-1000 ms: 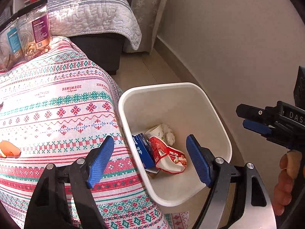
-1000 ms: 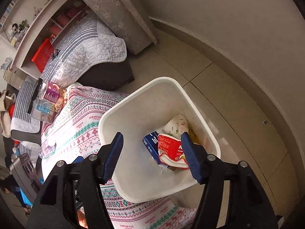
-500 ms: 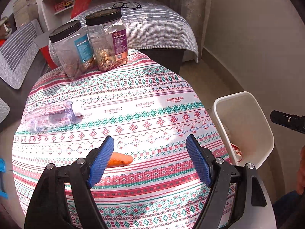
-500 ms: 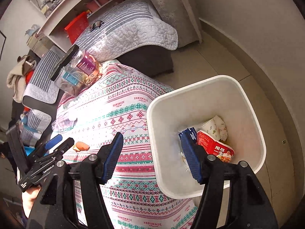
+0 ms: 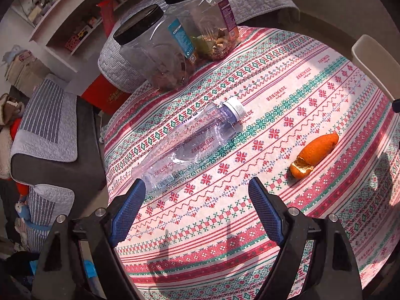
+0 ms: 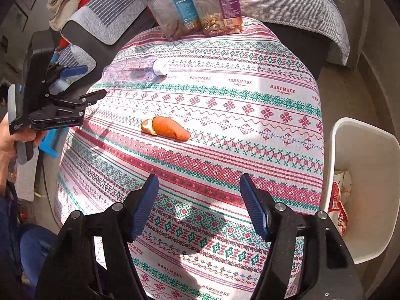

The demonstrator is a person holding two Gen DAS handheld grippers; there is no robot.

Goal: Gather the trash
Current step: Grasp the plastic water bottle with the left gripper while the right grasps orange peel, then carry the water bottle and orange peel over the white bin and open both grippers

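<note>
The left gripper (image 5: 197, 210) hangs over the patterned tablecloth (image 5: 312, 95) with its jaws opening wide and nothing between the blue pads (image 5: 125, 215). Just beyond its left pad lies a clear plastic bottle (image 5: 190, 140) on its side, white cap pointing away toward the far right; its base sits close to the pad tip, though whether they touch cannot be told. To the right, well apart from the bottle, a piece of orange peel (image 5: 313, 153) rests on the cloth.

The right gripper (image 6: 198, 205) also points down at the cloth, jaws opening and empty. From its view the peel lies ahead near the table's middle, and the bottle sits farther off at the left edge. The left gripper appears there too, gripped by a hand (image 6: 10, 140) (only partly in frame, cut by the picture's edge).

A white bin (image 6: 370, 190) stands beside the table on the right; its rim is clipped by the frame, and inside it a red-and-white wrapper (image 6: 337, 205) shows partly, the rest hidden behind the table's edge. Two black-lidded jars (image 5: 155, 50) stand at the far side of the table, their contents hard to make out.
</note>
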